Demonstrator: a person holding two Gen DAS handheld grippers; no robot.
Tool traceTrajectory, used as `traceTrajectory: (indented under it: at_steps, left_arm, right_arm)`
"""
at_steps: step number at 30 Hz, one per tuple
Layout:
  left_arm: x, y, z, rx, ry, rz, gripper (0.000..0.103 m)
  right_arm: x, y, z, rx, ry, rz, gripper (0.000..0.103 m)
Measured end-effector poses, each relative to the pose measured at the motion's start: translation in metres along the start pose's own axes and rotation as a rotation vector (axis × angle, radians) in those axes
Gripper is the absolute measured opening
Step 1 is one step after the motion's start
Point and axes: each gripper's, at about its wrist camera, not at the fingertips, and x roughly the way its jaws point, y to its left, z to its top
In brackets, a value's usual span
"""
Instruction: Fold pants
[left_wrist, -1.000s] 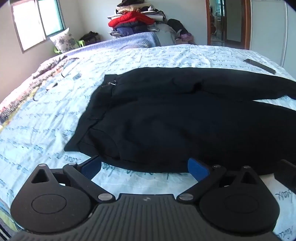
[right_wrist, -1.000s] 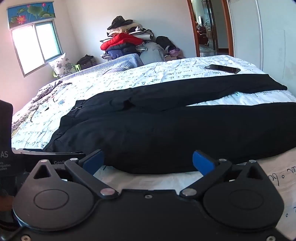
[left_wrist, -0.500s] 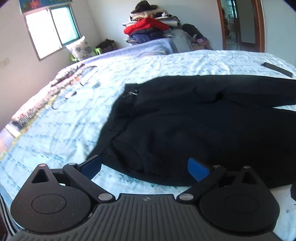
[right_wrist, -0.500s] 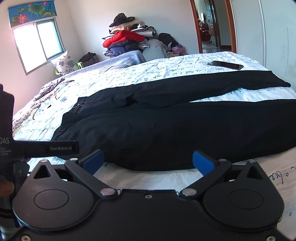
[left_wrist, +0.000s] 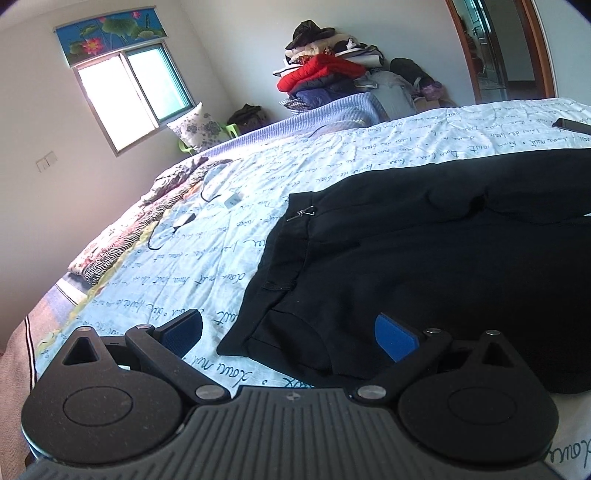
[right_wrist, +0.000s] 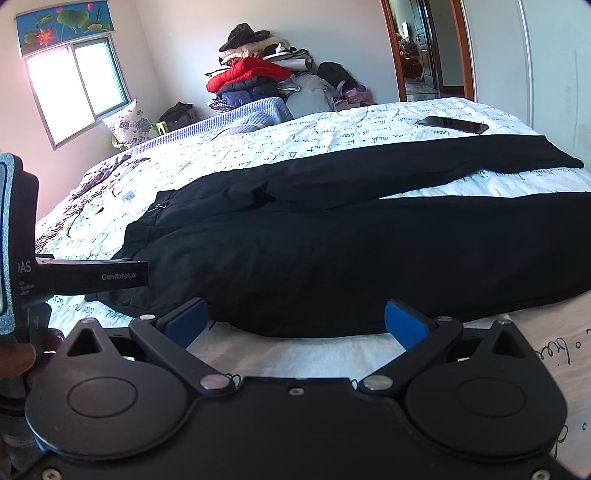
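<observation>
Covering most of both views, a bed (right_wrist: 332, 122) with a white script-printed sheet carries the black pants (right_wrist: 351, 240), spread flat with the two legs running toward the bed's right side and the waistband toward its left. Beyond the bed's far edge, a heap of clothes (right_wrist: 258, 77) topped by a red jacket rises against the wall, and a window (left_wrist: 129, 96) lies further left of it. A dark phone (right_wrist: 452, 124) rests on the sheet just past the farther pant leg. The left gripper (left_wrist: 290, 332) hangs over the waistband's near corner, its blue-padded fingers (left_wrist: 393, 336) spread wide and gripping nothing — one pad above the fabric, the other above bare sheet. The right gripper (right_wrist: 293, 319) sits at the bed's near edge beside the nearer leg, fingers (right_wrist: 402, 317) likewise apart and empty.
</observation>
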Motion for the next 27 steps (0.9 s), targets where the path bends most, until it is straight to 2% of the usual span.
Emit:
traceTrajectory:
  at_steps: [5,16,20,22,25,27]
  left_arm:
    - [0.004,0.001,0.002,0.002,-0.004,0.017,0.102]
    - [0.004,-0.006,0.001,0.011,0.001,-0.018,0.102]
    - [0.005,-0.004,0.002,0.009,0.008,-0.079,0.102]
    - [0.008,-0.002,0.002,0.017,0.004,-0.136,0.102]
    - [0.020,0.003,0.007,0.039,0.005,-0.228,0.102]
    - [0.029,0.009,0.013,0.056,-0.026,-0.241,0.102]
  right_arm:
    - [0.001,-0.001,-0.001,0.004,0.003,0.004,0.103]
    - [0.000,-0.002,-0.001,0.011,0.002,0.001,0.103]
    - [0.001,-0.001,0.003,-0.013,-0.008,0.007,0.103]
    - [0.001,0.001,0.007,-0.050,-0.031,0.034,0.103]
    - [0.003,0.005,0.017,-0.144,-0.110,0.115,0.103]
    - [0.007,0.010,0.028,-0.218,-0.156,0.142,0.103]
